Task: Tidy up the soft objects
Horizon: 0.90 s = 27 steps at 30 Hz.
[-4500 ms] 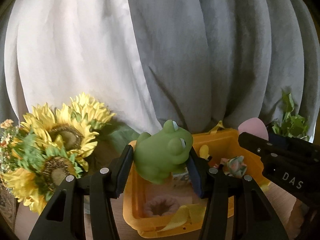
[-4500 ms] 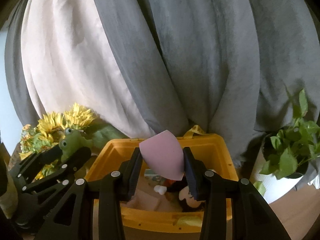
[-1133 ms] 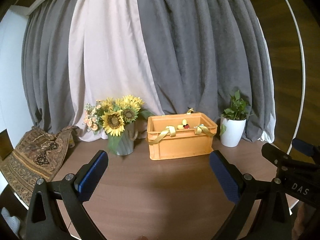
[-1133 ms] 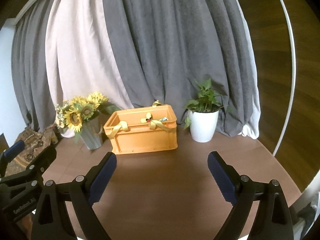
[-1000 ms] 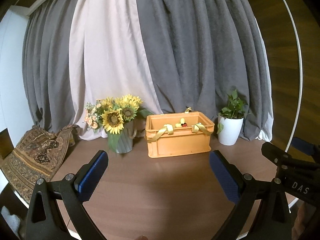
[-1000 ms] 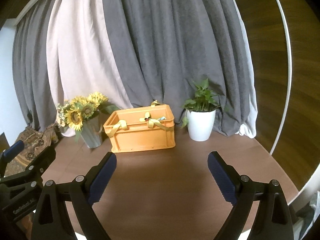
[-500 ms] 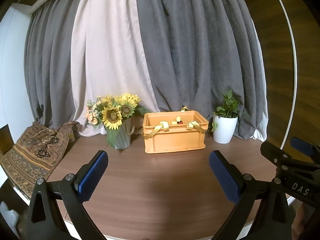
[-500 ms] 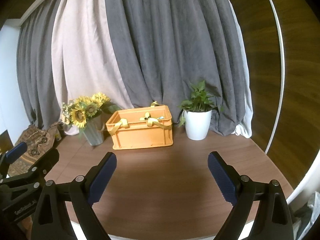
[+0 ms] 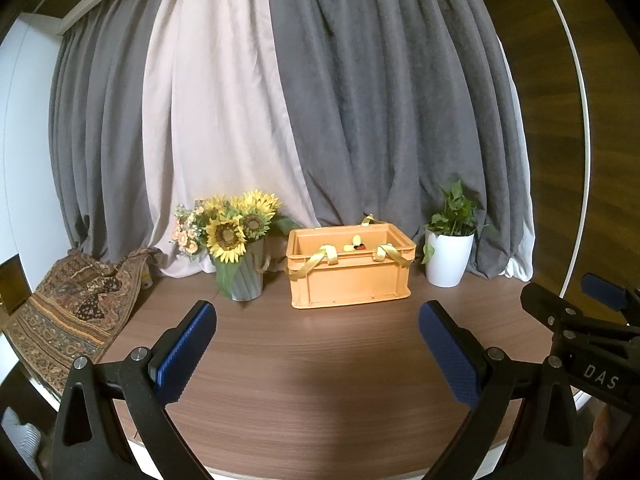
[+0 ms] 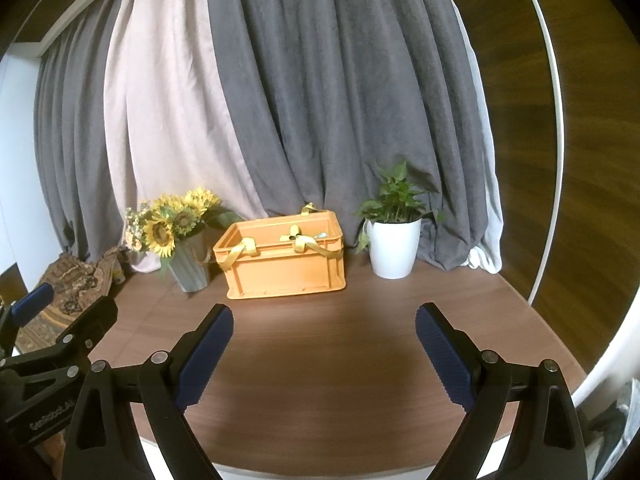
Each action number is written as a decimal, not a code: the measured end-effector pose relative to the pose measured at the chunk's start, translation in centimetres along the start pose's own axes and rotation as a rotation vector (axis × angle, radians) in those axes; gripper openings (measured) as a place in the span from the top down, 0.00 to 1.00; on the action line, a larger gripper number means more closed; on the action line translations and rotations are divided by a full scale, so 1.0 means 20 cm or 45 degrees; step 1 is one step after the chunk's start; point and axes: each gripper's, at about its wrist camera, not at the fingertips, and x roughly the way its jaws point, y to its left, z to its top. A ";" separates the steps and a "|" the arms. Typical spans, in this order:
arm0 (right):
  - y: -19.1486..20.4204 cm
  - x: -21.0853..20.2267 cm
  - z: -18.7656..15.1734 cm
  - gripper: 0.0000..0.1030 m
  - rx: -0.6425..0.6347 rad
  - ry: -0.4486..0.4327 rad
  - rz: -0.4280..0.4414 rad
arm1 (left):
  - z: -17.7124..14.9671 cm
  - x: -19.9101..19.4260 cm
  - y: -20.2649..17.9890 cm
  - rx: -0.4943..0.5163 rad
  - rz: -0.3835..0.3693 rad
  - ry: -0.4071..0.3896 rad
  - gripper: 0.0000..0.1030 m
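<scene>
Your left gripper [image 9: 318, 354] hangs with its fingers spread wide, nothing between them; your right gripper [image 10: 324, 354] is spread just as wide and holds nothing; the orange crate [image 9: 350, 276] sits at the far side of the round table [image 9: 320, 380], between the sunflower vase [image 9: 240, 276] and the potted plant [image 9: 448, 256]; small soft things show over its rim, too small to name.

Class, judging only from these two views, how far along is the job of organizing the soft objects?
Done: small items show inside the orange crate. In hand: nothing; the left hand-held gripper and right hand-held gripper are open. Left: no soft objects show on the table.
</scene>
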 end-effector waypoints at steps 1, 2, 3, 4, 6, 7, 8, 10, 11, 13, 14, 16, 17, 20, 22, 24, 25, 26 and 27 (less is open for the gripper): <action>0.00 0.00 0.00 0.09 0.003 0.001 0.000 | 0.00 0.00 0.00 0.000 0.000 -0.001 0.00; 0.00 0.00 0.00 0.09 0.002 0.000 0.001 | 0.00 0.00 0.00 -0.001 0.000 0.000 0.00; 0.00 -0.01 0.00 0.09 0.000 0.000 0.001 | 0.00 0.00 0.00 0.000 0.001 -0.001 0.00; 0.01 -0.02 0.00 0.09 -0.002 0.000 0.001 | 0.00 -0.01 0.00 0.000 0.001 -0.001 0.00; 0.01 -0.02 0.00 0.09 -0.003 0.001 0.002 | 0.00 -0.01 0.00 -0.001 0.003 -0.001 0.00; 0.02 -0.02 0.00 0.09 -0.003 0.002 0.001 | 0.00 -0.01 0.00 -0.001 0.003 -0.001 0.00; 0.02 -0.03 0.00 0.09 -0.002 0.001 0.001 | 0.00 -0.01 0.00 0.000 0.002 -0.003 0.00; 0.01 -0.02 0.00 0.09 -0.004 0.001 0.002 | 0.00 -0.01 0.00 0.001 0.002 -0.001 0.00; 0.01 -0.02 0.00 0.09 -0.004 -0.001 0.002 | 0.00 -0.01 0.00 0.001 0.002 -0.002 0.00; 0.02 -0.02 0.00 0.09 -0.003 0.001 0.000 | 0.00 -0.01 0.00 -0.001 0.004 -0.002 0.00; 0.02 -0.02 0.00 0.09 -0.003 0.001 -0.001 | 0.00 -0.01 0.00 0.000 0.003 -0.001 0.00; 0.02 -0.02 0.00 0.09 -0.002 0.001 0.000 | 0.00 -0.01 0.00 -0.001 0.004 -0.002 0.00; 0.02 -0.02 0.00 0.09 -0.002 0.000 0.002 | 0.00 -0.01 0.00 -0.001 0.003 -0.003 0.00; 0.01 -0.02 0.00 0.09 -0.003 -0.001 0.001 | 0.00 -0.01 0.00 0.000 0.003 -0.002 0.00; 0.01 -0.02 0.00 0.09 -0.003 0.001 0.002 | 0.00 -0.01 0.00 -0.001 0.004 -0.002 0.00; 0.02 -0.02 0.00 0.09 -0.002 0.000 0.000 | 0.00 -0.01 0.00 -0.001 0.006 -0.002 0.00; 0.01 -0.02 0.00 0.09 -0.003 0.001 0.002 | 0.00 -0.02 0.00 -0.002 0.007 -0.002 0.00; 0.02 -0.02 0.00 0.09 -0.003 0.001 0.002 | 0.01 -0.02 0.00 -0.002 0.007 -0.002 0.00; 0.01 -0.02 0.00 0.09 -0.004 0.002 0.004 | 0.01 -0.02 0.01 -0.002 0.007 -0.003 0.00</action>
